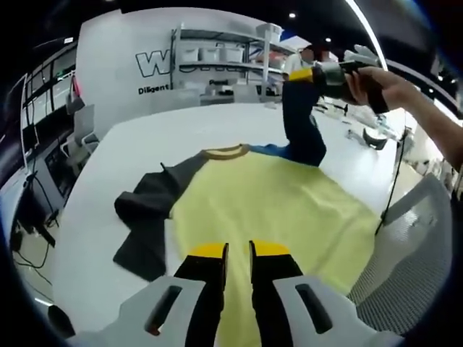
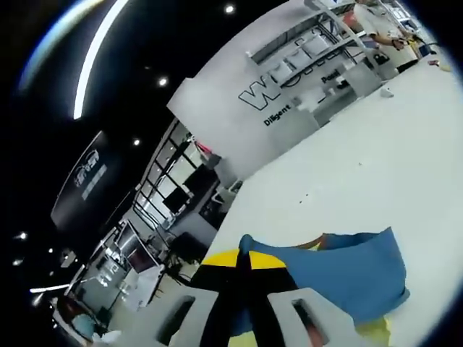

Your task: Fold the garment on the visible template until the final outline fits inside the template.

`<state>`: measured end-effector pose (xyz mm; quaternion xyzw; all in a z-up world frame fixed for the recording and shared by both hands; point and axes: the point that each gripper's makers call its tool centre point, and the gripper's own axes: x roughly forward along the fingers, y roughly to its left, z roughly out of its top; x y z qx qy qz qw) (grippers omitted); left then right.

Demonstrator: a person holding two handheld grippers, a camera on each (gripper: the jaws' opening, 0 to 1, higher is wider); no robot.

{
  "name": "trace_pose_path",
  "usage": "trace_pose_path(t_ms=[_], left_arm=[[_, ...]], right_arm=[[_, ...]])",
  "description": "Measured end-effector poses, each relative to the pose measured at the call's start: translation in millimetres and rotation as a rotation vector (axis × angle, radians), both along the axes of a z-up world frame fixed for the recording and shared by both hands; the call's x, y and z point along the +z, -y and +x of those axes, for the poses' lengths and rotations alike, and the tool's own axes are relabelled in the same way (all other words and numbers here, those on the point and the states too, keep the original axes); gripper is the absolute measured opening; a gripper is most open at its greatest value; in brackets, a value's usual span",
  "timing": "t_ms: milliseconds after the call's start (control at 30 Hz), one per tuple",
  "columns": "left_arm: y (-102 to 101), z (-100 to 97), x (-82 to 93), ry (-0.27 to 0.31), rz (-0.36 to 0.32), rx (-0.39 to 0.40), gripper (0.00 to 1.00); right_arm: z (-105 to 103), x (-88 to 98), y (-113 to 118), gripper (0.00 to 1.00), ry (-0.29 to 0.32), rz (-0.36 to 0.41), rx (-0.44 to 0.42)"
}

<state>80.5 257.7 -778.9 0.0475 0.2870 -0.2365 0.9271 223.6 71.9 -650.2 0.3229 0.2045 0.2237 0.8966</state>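
A yellow T-shirt (image 1: 268, 195) with a brown collar (image 1: 224, 152) lies spread on the white table (image 1: 145, 144). Its dark grey sleeve (image 1: 148, 217) is crumpled at the left. The blue sleeve (image 1: 300, 123) hangs lifted above the shirt's far right corner, with my right gripper (image 1: 293, 78) shut on its top and a hand (image 1: 383, 87) holding that gripper. In the right gripper view the blue sleeve (image 2: 340, 271) drapes from my right gripper (image 2: 244, 264). My left gripper (image 1: 239, 253) hovers over the shirt's near part, its jaws a narrow slit apart, with nothing seen pinched.
A grey mesh chair back (image 1: 412, 253) stands off the table's right edge. White shelves (image 1: 224, 58) and a lettered wall (image 2: 289, 94) rise beyond the far edge. Dark racks and cables (image 1: 36, 181) stand to the left of the table.
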Motion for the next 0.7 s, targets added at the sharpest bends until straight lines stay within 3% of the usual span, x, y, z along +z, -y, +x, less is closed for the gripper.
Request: trace_pose_path(t_ms=[200,367,700], left_arm=[[-10,0.4,1.4,0.005,0.028,0.012,0.1],[-13,-1.6,2.3,0.004,0.043,0.013,0.1],[-12,-4.3,0.0,-0.01,0.034,0.014,0.1]], right_arm=[[9,-3.4,-33,0.0,0.016,-0.018,0.041],[19,-9.9,-46,0.0,0.03,-0.058,0.05],[26,-35.7,-85,0.0,0.006,-0.102,0.15]])
